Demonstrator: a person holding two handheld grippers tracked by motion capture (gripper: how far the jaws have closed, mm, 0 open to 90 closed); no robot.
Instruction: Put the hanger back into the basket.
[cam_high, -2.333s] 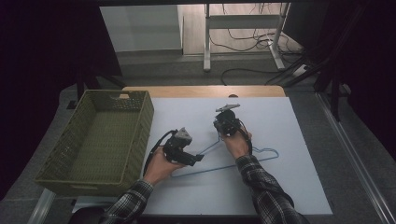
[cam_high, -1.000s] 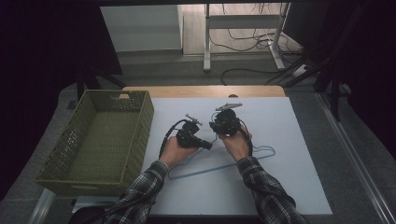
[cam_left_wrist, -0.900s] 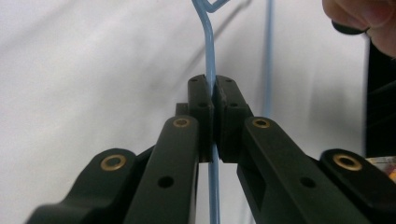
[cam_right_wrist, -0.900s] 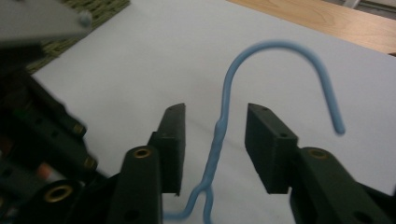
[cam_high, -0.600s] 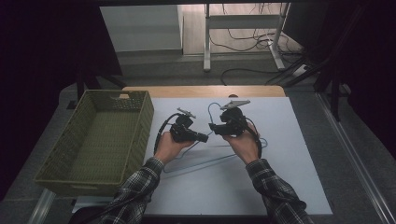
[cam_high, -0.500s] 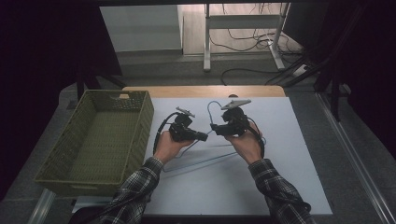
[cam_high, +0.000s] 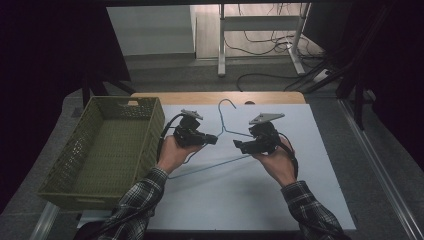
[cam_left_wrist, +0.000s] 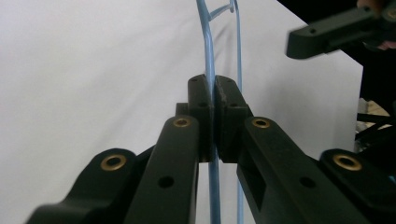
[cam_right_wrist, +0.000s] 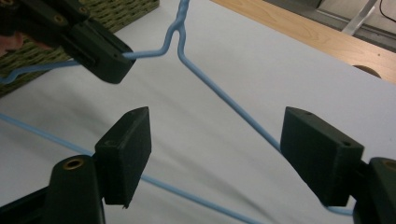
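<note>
A light blue wire hanger is held over the white table top, its hook pointing to the far side. My left gripper is shut on the hanger's left shoulder wire; in the left gripper view the wire runs up from between the closed pads of that gripper. My right gripper faces it from the right and stands open. In the right gripper view the hanger's right shoulder wire passes between the spread pads of the right gripper, touching neither, and the left gripper clamps the other shoulder.
An olive woven basket stands at the table's left, close to the left hand. A wooden strip borders the far edge of the white sheet. Desk legs and cables lie on the floor beyond.
The left gripper has carried the hanger up from the near left toward the middle, and the hanger has swung so its hook points away. The right gripper has shifted right and faces the left one.
</note>
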